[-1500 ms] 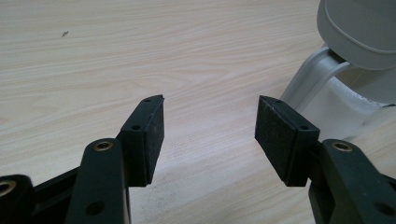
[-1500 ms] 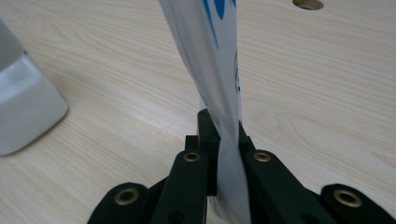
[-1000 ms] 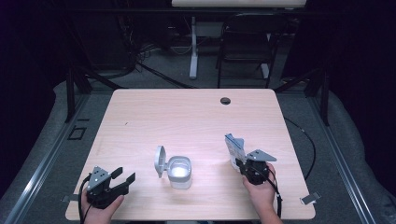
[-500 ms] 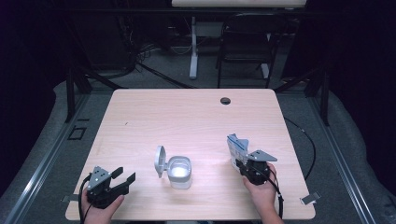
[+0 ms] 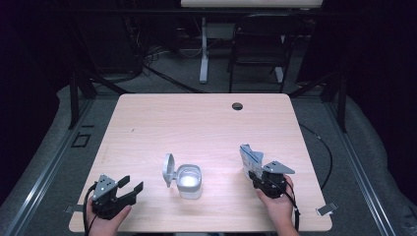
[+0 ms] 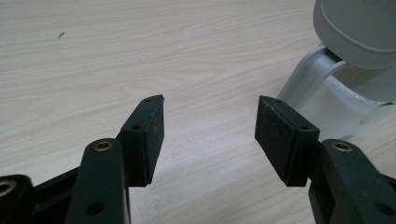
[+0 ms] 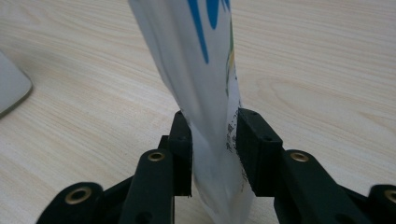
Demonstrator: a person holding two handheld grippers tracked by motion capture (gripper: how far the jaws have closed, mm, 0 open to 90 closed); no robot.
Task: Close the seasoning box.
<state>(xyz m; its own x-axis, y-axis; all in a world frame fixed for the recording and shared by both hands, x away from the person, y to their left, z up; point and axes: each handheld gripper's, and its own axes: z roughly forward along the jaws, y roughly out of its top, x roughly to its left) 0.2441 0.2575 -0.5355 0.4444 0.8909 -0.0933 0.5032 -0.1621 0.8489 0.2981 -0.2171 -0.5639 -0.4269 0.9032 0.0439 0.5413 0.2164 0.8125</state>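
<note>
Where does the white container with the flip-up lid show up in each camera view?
High view: the white open-lidded plastic container stands at the table's near centre, between both tools.
Left gripper view: at the upper right edge, lid raised, beyond the open left tool.
Right gripper view: a pale rounded bit at the left edge, probably its lid.
Shared landmark: the light wood-grain tabletop.

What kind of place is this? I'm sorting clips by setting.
Probably a lab or recording workspace: a bare wooden table, cables on the floor behind it, and a folding chair against a dark backdrop.
</note>
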